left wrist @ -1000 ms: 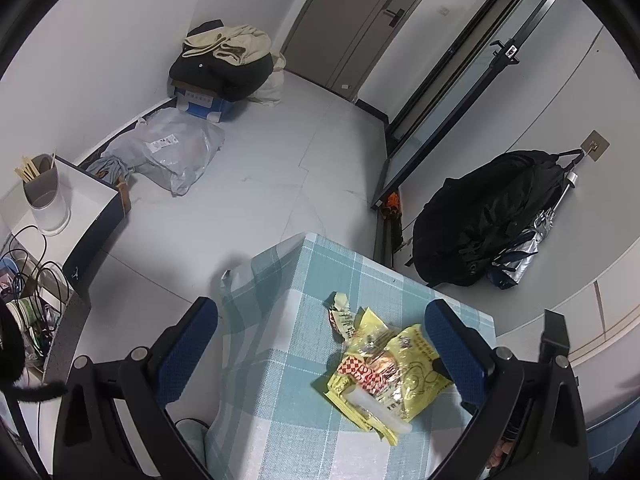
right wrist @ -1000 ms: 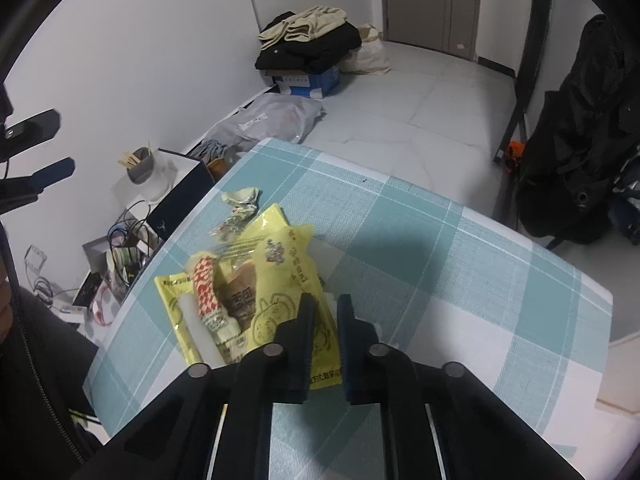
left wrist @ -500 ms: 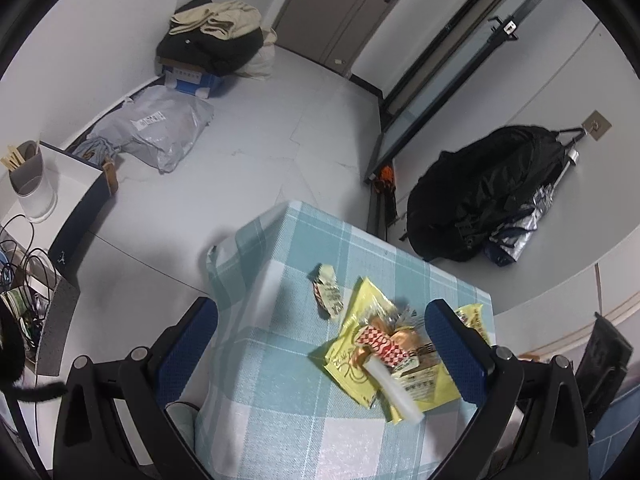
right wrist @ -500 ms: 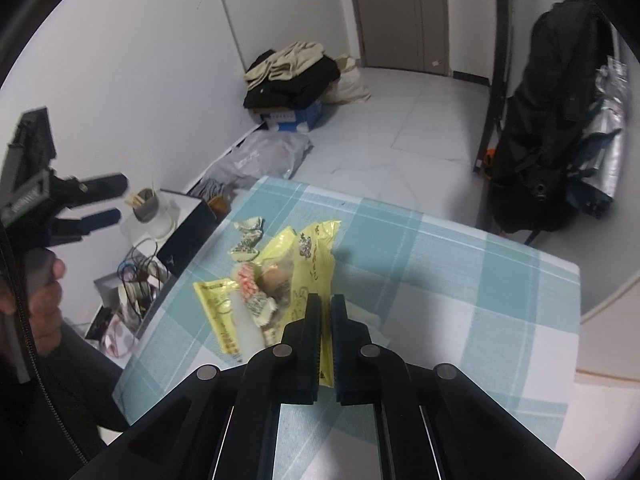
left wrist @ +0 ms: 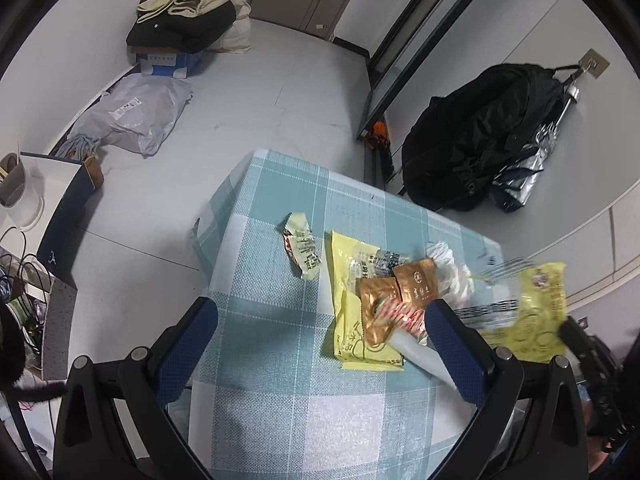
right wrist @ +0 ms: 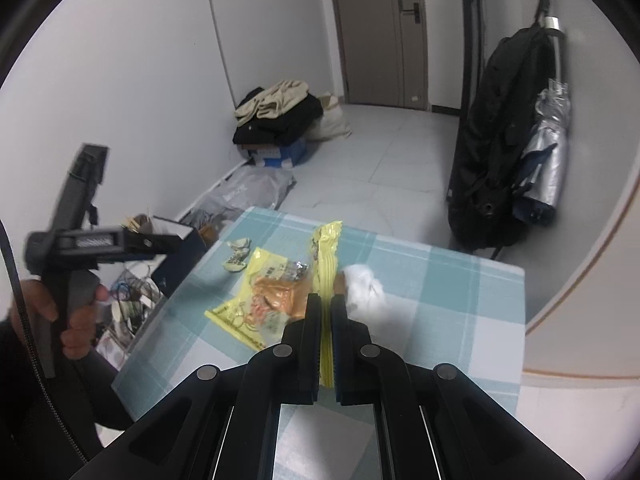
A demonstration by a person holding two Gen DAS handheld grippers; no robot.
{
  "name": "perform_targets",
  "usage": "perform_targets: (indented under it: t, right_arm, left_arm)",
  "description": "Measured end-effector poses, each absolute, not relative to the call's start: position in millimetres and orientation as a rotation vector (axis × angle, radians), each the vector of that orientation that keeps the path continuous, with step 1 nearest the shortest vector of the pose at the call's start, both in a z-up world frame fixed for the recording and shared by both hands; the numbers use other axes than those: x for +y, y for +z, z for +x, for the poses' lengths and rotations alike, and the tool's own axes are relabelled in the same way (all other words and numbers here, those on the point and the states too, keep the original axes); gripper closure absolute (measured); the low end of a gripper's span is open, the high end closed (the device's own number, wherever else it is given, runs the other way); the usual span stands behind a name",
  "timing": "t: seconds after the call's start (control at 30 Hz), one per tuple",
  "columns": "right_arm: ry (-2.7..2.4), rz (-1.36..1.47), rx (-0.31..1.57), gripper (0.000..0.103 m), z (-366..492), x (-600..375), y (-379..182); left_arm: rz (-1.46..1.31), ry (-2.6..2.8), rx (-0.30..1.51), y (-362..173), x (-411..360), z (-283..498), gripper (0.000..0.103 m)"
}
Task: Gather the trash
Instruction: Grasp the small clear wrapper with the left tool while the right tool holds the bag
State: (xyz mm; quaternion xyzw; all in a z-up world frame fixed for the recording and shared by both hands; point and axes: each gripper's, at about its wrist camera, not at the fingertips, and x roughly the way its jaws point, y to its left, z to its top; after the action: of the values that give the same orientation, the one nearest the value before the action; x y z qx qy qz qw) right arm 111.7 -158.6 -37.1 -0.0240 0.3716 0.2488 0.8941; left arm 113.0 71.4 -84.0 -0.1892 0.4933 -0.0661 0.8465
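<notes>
A yellow wrapper (right wrist: 327, 248) is held clamped in the right tool (right wrist: 325, 308), raised above the counter (right wrist: 440, 280). The left tool (left wrist: 320, 312) is spread wide over the remaining wrappers (left wrist: 360, 312).

Black tongs (left wrist: 322, 332) with blue finger pads (left wrist: 188, 344), silver screws, dark sleeve (right wrist: 24, 392), black cable

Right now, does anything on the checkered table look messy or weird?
Yes. Trash lies in a loose heap on the checkered table: a yellow wrapper under copper packets, a crumpled white tissue, and a small wrapper apart. The right gripper pinches another yellow wrapper, lifted off the table.
</notes>
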Motion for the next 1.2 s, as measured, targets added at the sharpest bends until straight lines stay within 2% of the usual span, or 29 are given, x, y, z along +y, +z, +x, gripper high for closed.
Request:
perform_targets:
  t: [0.6, 0.67, 0.8, 0.87, 0.93, 1.1, 1.17, 1.2]
  right_arm:
    - [0.470, 0.175, 0.691, 0.099, 110, -227, -36]
    - [0.466, 0.190, 0.687, 0.099, 113, -232, -36]
    - [0.449, 0.205, 0.685, 0.099, 115, -240, -37]
    - [0.442, 0.215, 0.694, 0.099, 117, -243, -39]
    - [0.438, 0.223, 0.703, 0.099, 120, -245, -41]
    - [0.441, 0.222, 0.705, 0.099, 121, -245, -42]
    - [0.442, 0.223, 0.704, 0.099, 121, -245, -42]
    - [0.443, 0.224, 0.704, 0.099, 121, -245, -42]
  left_arm:
    - [-0.334, -0.077, 1.171, -108, 78, 165, 0.005]
    - [-0.339, -0.074, 1.190, -113, 78, 171, 0.013]
    - [-0.304, -0.089, 1.224, -124, 72, 178, 0.018]
    - [-0.273, -0.084, 1.233, -127, 68, 179, 0.030]
    - [-0.229, -0.090, 1.251, -130, 62, 181, 0.033]
    - [-0.198, -0.089, 1.252, -130, 61, 182, 0.047]
    - [-0.169, -0.088, 1.247, -129, 58, 181, 0.063]
    - [-0.152, -0.087, 1.243, -129, 57, 179, 0.068]
